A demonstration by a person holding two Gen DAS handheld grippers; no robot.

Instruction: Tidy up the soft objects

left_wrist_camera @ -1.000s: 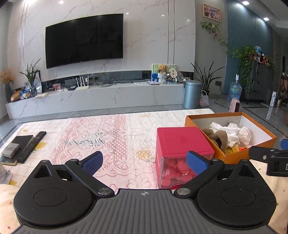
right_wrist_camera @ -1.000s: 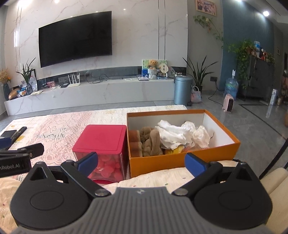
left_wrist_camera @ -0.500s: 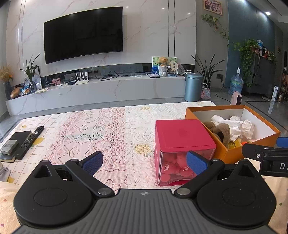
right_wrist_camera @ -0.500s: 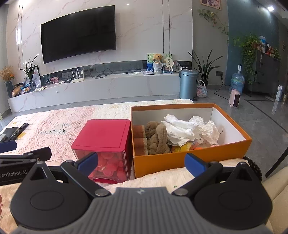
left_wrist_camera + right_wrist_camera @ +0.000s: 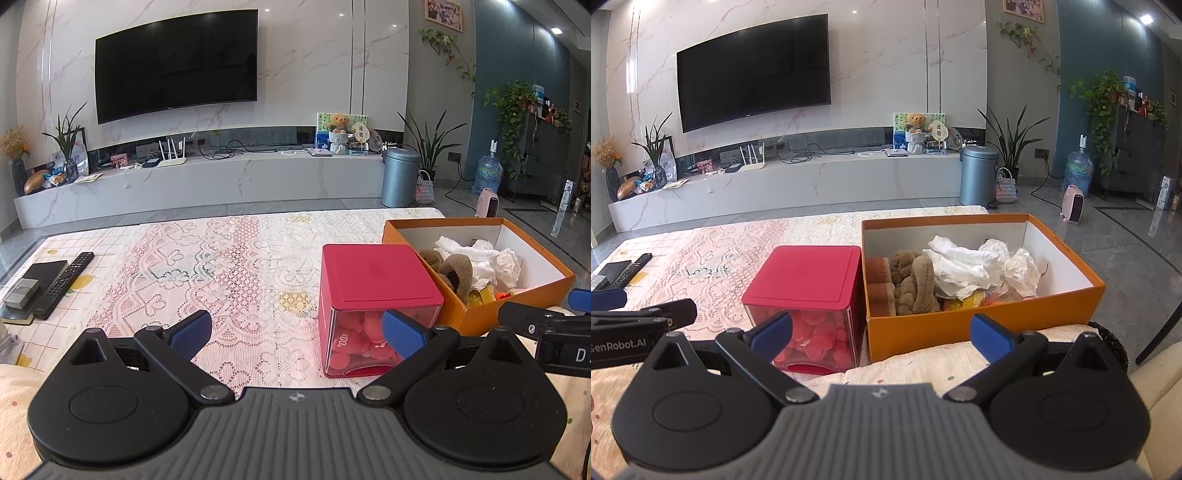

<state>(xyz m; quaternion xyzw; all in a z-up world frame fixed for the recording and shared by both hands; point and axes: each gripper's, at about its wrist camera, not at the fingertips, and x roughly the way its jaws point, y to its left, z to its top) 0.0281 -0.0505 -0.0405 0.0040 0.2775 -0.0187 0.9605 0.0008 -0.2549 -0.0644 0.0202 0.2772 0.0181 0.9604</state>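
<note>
Lying ahead of right gripper (image 5: 881,334): orange box (image 5: 979,321)

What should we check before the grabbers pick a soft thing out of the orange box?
1. Left gripper open and holding nothing: ok.
2. Right gripper open and holding nothing: ok.
3. Orange box has no lid on it, top open: ok.
4. Soft things within view: brown plush and white crumpled wrap lie on top of the pile: ok.
5. Red-lidded box stands right beside the orange box on its left; whether they touch: cannot tell.
6. What lies under the white wrap: cannot tell, only yellow and orange bits show.
</note>
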